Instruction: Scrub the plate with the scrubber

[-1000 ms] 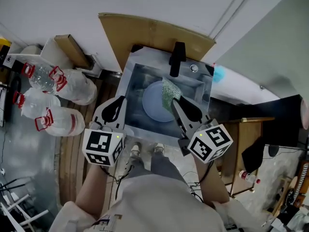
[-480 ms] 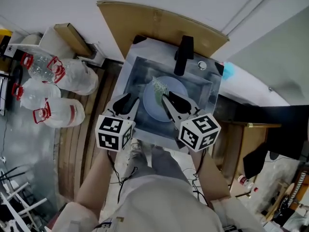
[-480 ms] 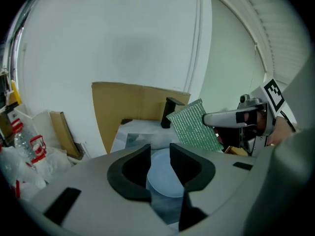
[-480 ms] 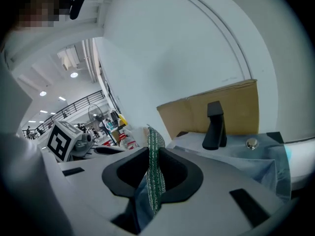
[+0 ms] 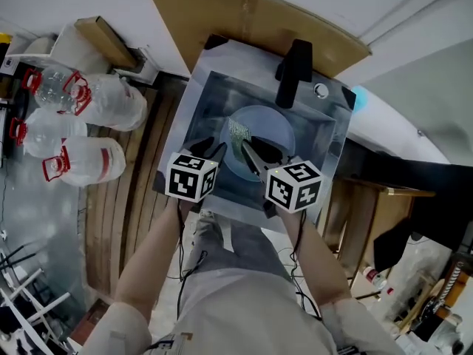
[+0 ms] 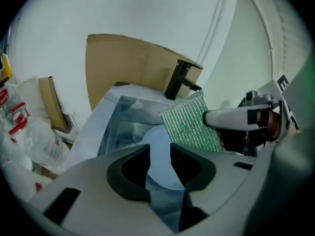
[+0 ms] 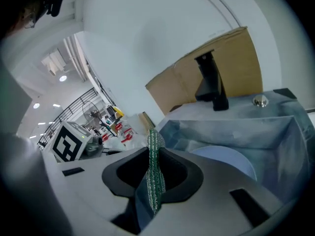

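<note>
A pale blue plate [image 5: 272, 127] lies in the steel sink [image 5: 330, 137]. My right gripper [image 5: 250, 151] is shut on a green mesh scrubber [image 5: 238, 133], which stands on edge between its pads [image 7: 155, 177] just above the plate's near left part [image 7: 225, 162]. In the left gripper view the scrubber [image 6: 189, 125] hangs flat from the right gripper's finger [image 6: 227, 118]. My left gripper [image 5: 213, 151] hovers at the plate's left edge. Its jaws have just been opening and stand open [image 6: 160, 154] with nothing between them; the plate [image 6: 158, 136] shows through the gap.
A black faucet [image 5: 293, 72] rises at the sink's back rim, with a brown board [image 5: 251, 19] leaning on the wall behind it. Large clear water bottles [image 5: 85, 135] lie on the floor to the left. A dark cabinet [image 5: 414, 191] stands to the right.
Both grippers have come down from the sink's front edge into the basin, over the plate. The left jaws went from shut to open. The scrubber stayed in the right gripper.
</note>
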Motion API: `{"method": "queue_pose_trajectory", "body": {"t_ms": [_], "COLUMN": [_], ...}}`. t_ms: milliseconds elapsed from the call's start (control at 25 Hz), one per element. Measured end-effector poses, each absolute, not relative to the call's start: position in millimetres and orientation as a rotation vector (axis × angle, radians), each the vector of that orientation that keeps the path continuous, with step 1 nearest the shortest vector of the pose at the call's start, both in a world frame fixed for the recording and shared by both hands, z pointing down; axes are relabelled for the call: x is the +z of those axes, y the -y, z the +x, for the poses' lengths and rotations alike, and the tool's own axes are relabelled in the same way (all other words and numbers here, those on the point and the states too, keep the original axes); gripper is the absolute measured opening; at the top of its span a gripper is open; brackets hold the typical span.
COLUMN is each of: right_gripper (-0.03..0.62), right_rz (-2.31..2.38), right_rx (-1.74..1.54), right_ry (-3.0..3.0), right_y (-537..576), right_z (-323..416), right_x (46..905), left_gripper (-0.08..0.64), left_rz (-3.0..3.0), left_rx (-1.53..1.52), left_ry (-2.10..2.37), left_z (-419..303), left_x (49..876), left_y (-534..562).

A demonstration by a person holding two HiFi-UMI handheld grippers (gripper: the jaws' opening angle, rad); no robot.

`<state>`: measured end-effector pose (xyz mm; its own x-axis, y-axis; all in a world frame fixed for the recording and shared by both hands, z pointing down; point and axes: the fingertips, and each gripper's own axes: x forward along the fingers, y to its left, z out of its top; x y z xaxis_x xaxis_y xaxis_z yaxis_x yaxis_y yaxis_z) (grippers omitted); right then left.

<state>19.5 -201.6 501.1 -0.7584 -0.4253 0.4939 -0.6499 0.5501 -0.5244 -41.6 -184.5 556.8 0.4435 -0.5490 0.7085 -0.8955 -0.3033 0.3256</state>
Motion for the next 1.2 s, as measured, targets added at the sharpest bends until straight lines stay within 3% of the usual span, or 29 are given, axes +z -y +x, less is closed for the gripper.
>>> {"method": "queue_pose_trajectory", "body": {"t_ms": [920,1040,1200], "right_gripper": [0.098,0.098,0.097], "right_rz": [0.870,0.878,0.850], "right_rx": [1.298,1.211,1.080], "right_ry": [2.282,2.254,2.211], "right_y": [221.3,229.9,237.8], "right_z": [10.2,16.6,25.3], "right_x": [633.5,644.0,659.9], "left_gripper": [0.140,0.060,0.046], "left_rz": [1.665,1.650,1.658], "left_rx": [0.591,0.571,0.554], "left_ry": [1.122,1.126,1.134], "left_z": [-46.2,-45.5,-44.2], "left_x": [685.6,690.5,691.7], "left_y": [205.5,207.4,209.0]}}
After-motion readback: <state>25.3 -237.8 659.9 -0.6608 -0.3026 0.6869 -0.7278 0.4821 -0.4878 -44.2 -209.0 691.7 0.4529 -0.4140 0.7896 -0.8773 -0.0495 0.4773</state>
